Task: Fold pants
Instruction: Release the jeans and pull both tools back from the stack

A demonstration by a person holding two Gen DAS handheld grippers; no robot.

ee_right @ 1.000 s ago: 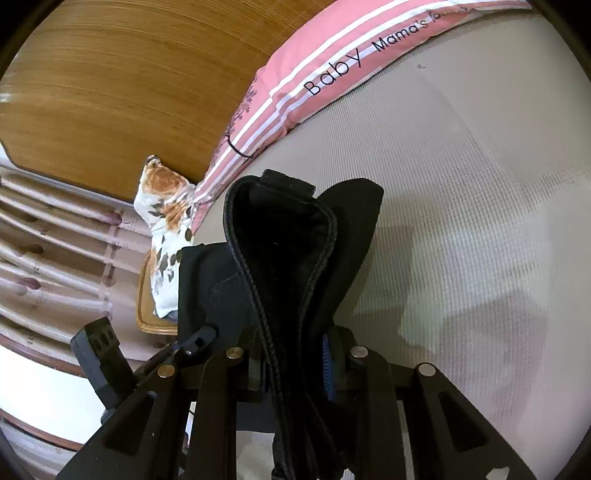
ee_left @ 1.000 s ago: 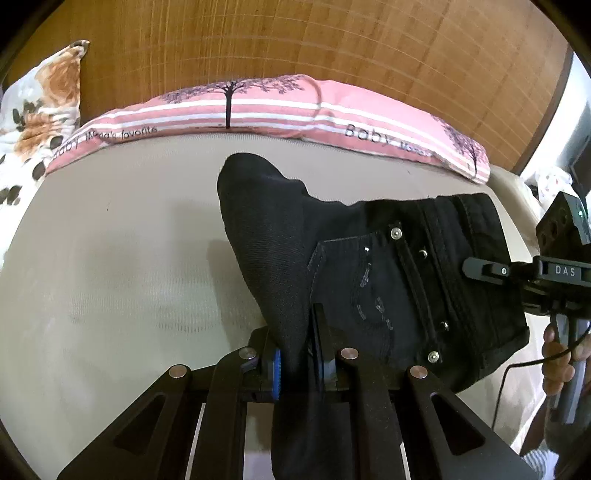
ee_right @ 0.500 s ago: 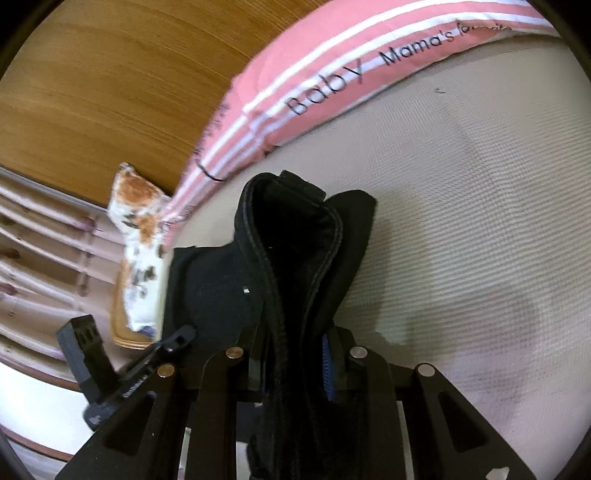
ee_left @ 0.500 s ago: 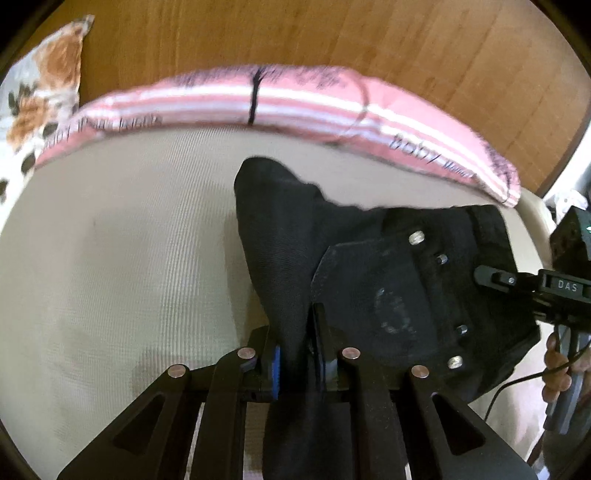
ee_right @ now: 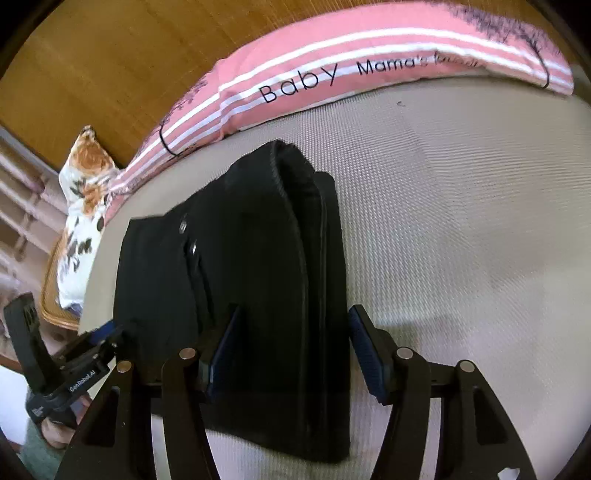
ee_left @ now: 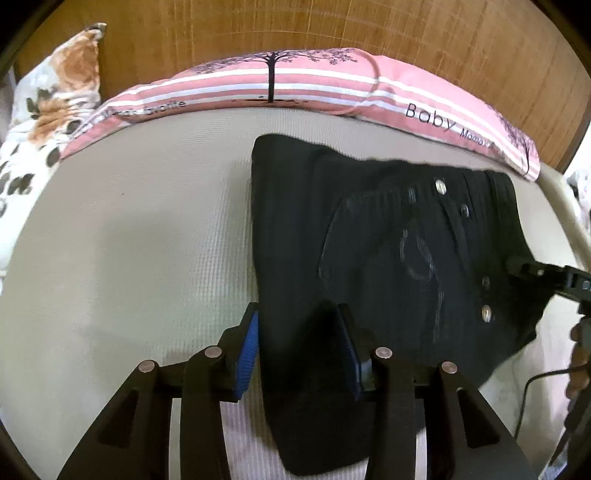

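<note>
The black pants (ee_left: pixel 388 258) look like matt denim with shiny metal rivets. The beige mattress cover (ee_left: pixel 140 236) is a finely ribbed weave. The pink striped pillow (ee_right: pixel 369 70) is smooth cloth; the headboard (ee_left: pixel 332 26) seems grained wood.

Soft, even daylight fills both views, with no hard glare. The black folded denim pants (ee_left: pixel 388 258) read as a near-featureless dark mass, their stitching smeared by motion blur in the left view. Faint shadows lie on the beige woven mattress (ee_right: pixel 461 221). Fisheye distortion bends the pink striped pillow (ee_left: pixel 295 81) and darkens every corner.
</note>
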